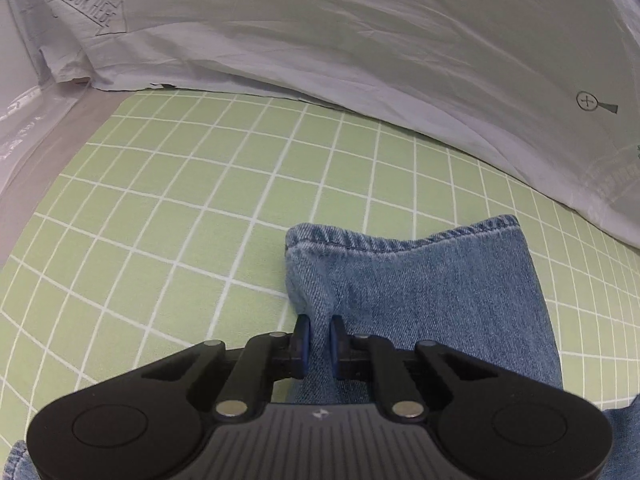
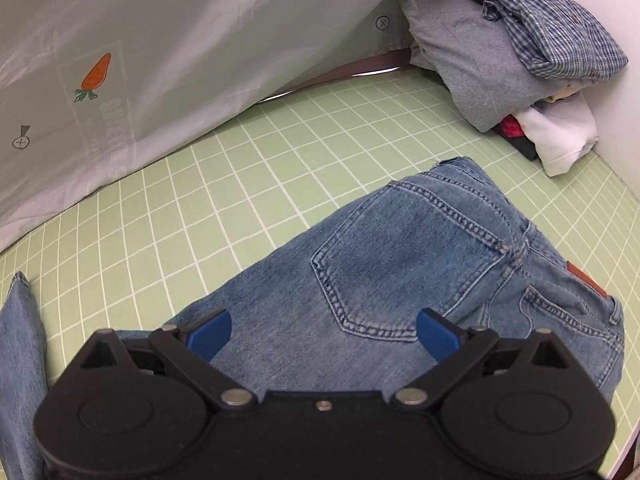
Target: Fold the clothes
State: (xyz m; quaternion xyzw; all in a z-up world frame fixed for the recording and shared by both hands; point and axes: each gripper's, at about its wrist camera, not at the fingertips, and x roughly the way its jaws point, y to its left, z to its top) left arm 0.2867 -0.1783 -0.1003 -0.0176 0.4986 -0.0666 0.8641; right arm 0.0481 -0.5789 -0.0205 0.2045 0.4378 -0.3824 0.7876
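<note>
A pair of light blue jeans lies on the green gridded mat (image 1: 160, 200). In the left wrist view one trouser leg (image 1: 420, 300) runs away from me to its hem. My left gripper (image 1: 318, 340) is shut on a pinched ridge of denim near that leg's left edge. In the right wrist view the seat of the jeans (image 2: 400, 264) shows, with a back pocket and a brown waistband patch. My right gripper (image 2: 324, 334) hovers over the seat with its blue pads wide apart and nothing pressed between them. A leg end (image 2: 20, 340) lies at the far left.
A pale sheet printed with cross marks and a carrot (image 2: 160, 60) hangs along the back of the mat (image 2: 280, 160). A heap of clothes (image 2: 520, 60), grey, checked and white, sits in the back right corner against a white wall.
</note>
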